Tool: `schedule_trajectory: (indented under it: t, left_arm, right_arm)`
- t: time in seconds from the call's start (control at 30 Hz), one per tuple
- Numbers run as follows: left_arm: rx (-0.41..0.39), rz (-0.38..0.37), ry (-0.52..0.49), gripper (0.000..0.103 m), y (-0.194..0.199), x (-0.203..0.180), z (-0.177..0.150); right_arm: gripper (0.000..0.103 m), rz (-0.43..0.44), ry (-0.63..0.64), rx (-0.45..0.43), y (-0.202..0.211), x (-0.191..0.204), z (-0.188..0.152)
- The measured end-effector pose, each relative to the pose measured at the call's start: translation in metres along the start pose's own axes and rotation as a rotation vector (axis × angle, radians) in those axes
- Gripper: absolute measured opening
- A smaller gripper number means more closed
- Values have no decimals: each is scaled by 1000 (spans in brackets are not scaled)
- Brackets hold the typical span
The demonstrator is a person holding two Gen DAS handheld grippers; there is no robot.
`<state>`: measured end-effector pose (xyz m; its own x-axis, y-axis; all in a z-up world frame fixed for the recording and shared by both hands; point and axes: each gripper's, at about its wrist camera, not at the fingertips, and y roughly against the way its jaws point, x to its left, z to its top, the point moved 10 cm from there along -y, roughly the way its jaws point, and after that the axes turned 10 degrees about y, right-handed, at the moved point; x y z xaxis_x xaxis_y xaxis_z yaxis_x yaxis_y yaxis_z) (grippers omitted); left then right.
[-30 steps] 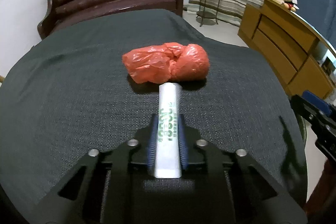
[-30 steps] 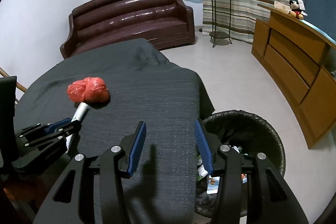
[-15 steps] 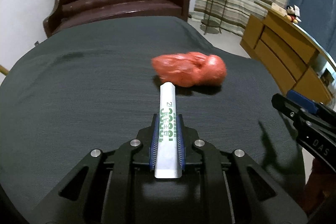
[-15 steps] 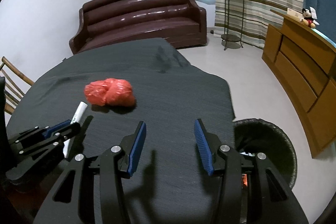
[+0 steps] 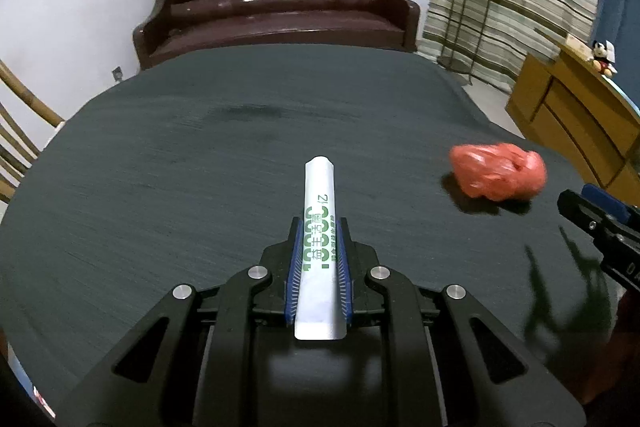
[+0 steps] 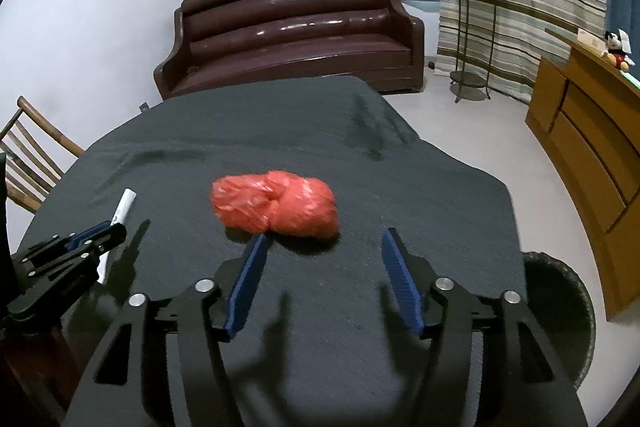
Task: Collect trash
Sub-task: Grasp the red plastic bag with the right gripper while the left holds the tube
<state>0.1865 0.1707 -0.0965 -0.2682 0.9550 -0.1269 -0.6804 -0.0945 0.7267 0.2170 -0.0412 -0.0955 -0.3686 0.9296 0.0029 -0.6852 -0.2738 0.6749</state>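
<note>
Where the left wrist camera looks along its fingers, the left gripper (image 5: 319, 227) is clenched on a white tube (image 5: 320, 223) with green print, held above the dark tablecloth (image 5: 180, 167). A crumpled red plastic bag (image 5: 498, 173) lies on the cloth to the right, slightly blurred; the right gripper's tip (image 5: 600, 215) shows at the right edge, near it.

In the right wrist view, the right gripper (image 6: 322, 247) stands released, its jaws having just been opening, nothing between them; the red bag sits just ahead, seemingly touching neither pad. A black trash bin (image 6: 568, 307) stands on the floor beside the table, at right.
</note>
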Motion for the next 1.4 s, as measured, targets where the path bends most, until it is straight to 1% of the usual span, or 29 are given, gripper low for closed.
schedule_trajectory:
  t: [0.2, 0.3, 0.4, 0.47, 0.53, 0.73, 0.9, 1.0, 1.03, 1.23, 1.4]
  left_arm:
    - [-8, 27, 19, 16, -4, 24, 9]
    - [-7, 35, 27, 16, -6, 33, 11]
    - [-3, 38, 38, 16, -10, 41, 12]
    - [0, 39, 44, 16, -12, 45, 12]
    - [2, 38, 45, 16, -15, 44, 14]
    - [8, 32, 46, 16, -20, 45, 15]
    - [14, 27, 52, 16, -23, 47, 16]
    - [17, 27, 51, 16, -25, 46, 16]
    - [17, 27, 51, 16, -25, 46, 15]
    - [16, 27, 51, 16, -25, 46, 16]
    - [14, 26, 51, 16, -25, 44, 16]
  right_arm:
    - [65, 28, -14, 0, -14, 12, 14]
    - [70, 22, -4, -2, -20, 18, 17]
    - [71, 17, 4, 4, -27, 23, 22]
    - [71, 10, 10, 10, -33, 24, 25]
    - [75, 2, 17, 18, -37, 24, 26]
    - [76, -38, 40, 45, -45, 23, 24]
    - [75, -9, 4, 89, -54, 21, 17]
    - [69, -3, 17, 107, -58, 25, 13]
    - [64, -2, 19, 109, -58, 25, 12]
    - [52, 8, 12, 107, -55, 25, 10]
    - [47, 15, 8, 98, -51, 27, 10]
